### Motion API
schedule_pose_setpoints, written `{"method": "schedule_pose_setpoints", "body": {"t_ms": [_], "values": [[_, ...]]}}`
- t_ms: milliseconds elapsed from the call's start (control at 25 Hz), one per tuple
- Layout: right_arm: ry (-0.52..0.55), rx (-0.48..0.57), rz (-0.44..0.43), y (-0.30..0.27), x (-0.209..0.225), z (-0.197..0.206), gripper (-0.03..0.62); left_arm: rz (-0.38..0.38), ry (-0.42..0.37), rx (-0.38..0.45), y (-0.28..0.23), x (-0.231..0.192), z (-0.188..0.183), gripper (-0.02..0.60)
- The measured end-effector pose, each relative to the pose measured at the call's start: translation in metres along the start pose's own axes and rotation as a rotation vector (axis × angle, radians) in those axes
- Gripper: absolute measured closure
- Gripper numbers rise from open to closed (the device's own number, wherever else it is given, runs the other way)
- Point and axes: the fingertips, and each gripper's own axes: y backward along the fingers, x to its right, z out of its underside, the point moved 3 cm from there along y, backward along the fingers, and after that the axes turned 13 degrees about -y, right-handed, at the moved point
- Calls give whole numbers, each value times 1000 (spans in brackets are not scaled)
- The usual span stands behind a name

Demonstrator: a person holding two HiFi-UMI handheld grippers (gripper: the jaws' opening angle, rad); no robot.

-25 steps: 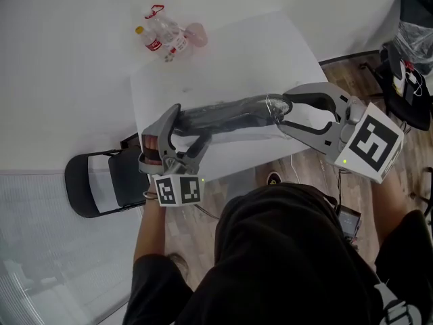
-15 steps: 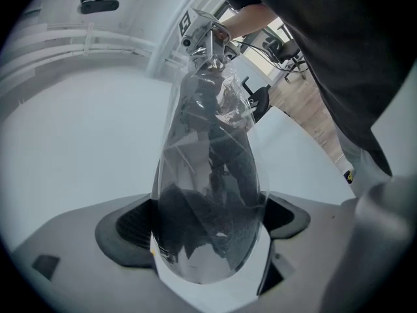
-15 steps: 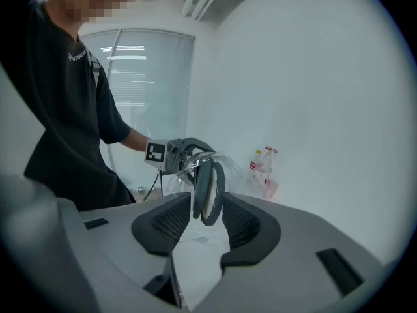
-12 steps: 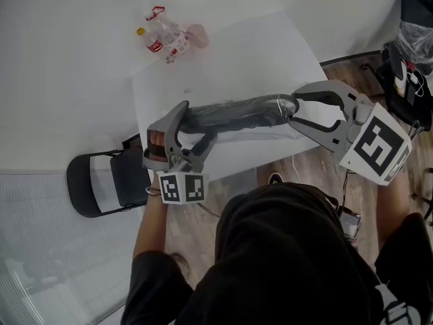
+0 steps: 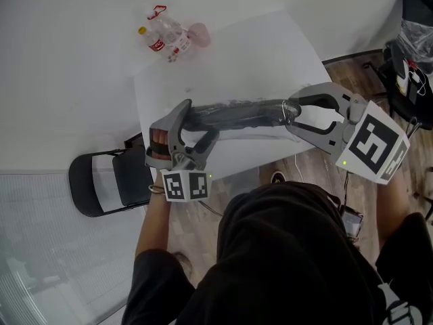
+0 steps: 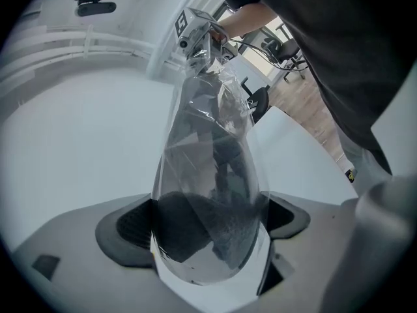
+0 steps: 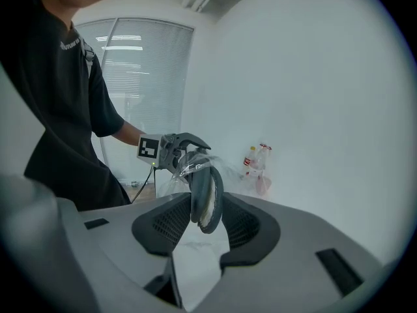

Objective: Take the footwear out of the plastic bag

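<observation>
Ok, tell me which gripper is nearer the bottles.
Left. The left gripper, gripping the bag, is a little nearer the person than the bottles; the right gripper, on the footwear, is well off to their right.

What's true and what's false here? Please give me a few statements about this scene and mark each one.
1. The plastic bag is held up between both grippers. True.
2. The left gripper is empty. False: it clamps one end of the bag.
3. Bottles with red labels are in view beyond the bag. True.
4. The right gripper holds a bottle. False: its jaws, which have just been closing, grip the end of the dark slipper.
</observation>
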Motion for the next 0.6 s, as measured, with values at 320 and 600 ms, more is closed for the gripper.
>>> {"method": "schedule_pose_setpoints", "body": {"t_ms": [320,600], "values": [[92,-118,99,-15,1,7,447,33,14,-54,-7,7,8,61],[18,-25,-31,-19,-4,2,469,30,-12,-67,-12,4,12,61]]}}
